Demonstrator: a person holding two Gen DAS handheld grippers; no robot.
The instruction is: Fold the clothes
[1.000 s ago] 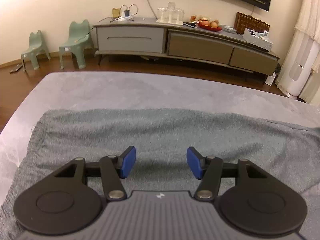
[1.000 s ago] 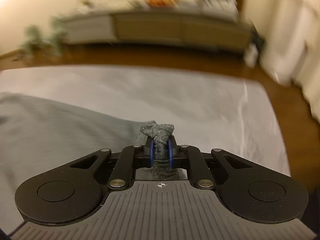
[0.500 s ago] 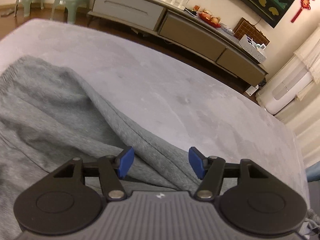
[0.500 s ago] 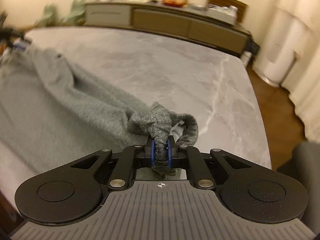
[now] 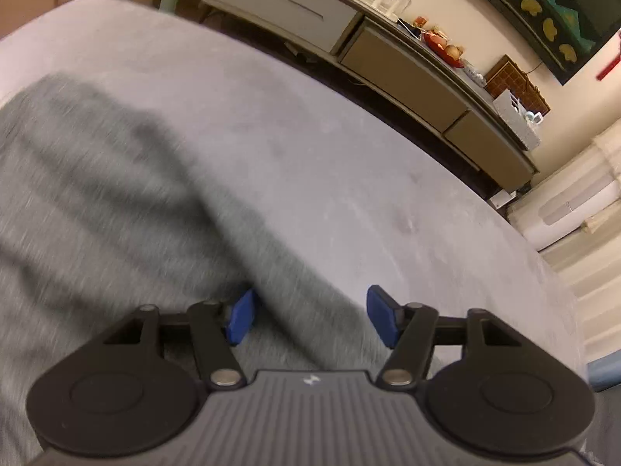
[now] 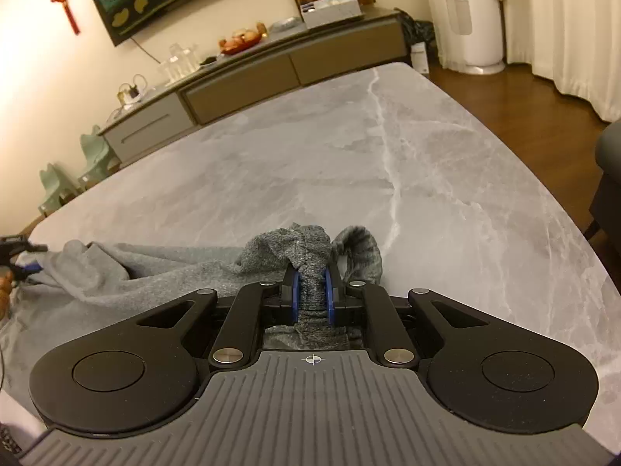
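Now, step: you are mid-fold, it seems, cloth (image 6: 116, 283) on table (image 6: 427, 163).
Right gripper (image 6: 310, 291): pinching cloth.
Left gripper (image 5: 308, 316): spread over cloth.
Next: likely needs your left to grip.

The right gripper (image 6: 310, 291) now points toward the sideboard (image 6: 248, 73) and the far corner of the marble table (image 6: 427, 163); a second ago it faced the table's side edge. The grey garment (image 6: 163, 275) it pinches now trails off to its left instead of lying flat. Under the left gripper (image 5: 310, 318), the cloth (image 5: 97, 202) has slid from spread flat to a blurred ridge, baring more tabletop toward the sideboard.
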